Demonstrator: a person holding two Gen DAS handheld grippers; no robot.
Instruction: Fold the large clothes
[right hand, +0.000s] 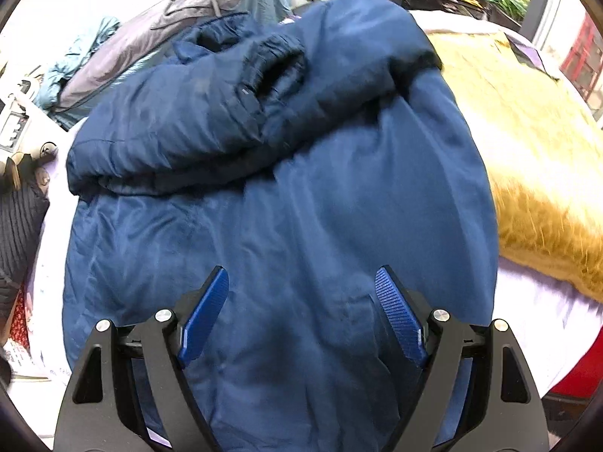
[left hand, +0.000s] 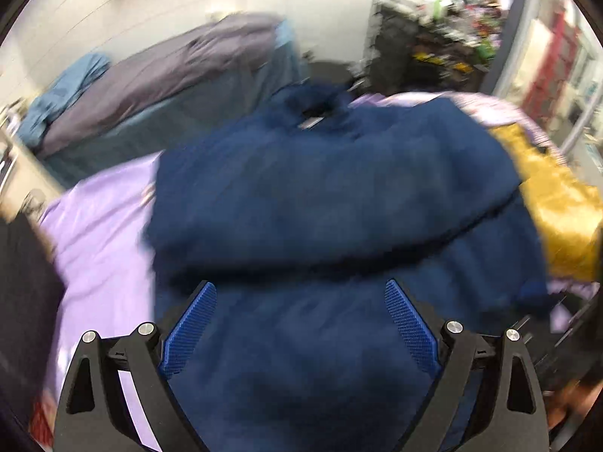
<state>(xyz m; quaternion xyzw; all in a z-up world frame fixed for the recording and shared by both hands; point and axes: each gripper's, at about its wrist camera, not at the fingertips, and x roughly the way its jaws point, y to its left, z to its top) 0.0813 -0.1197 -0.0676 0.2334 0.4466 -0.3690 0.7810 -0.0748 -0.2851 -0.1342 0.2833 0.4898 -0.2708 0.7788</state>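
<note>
A large navy blue padded jacket lies on a lilac sheet. It also fills the right wrist view, with a sleeve folded across its upper part and the elastic cuff near the top. My left gripper is open and empty over the jacket's lower part. My right gripper is open and empty, also over the lower part of the jacket. The left wrist view is blurred.
A mustard yellow furry cloth lies right of the jacket; it shows in the left wrist view too. A grey and teal pile lies at the back left. Cluttered shelves stand behind. A dark knit garment lies at the left edge.
</note>
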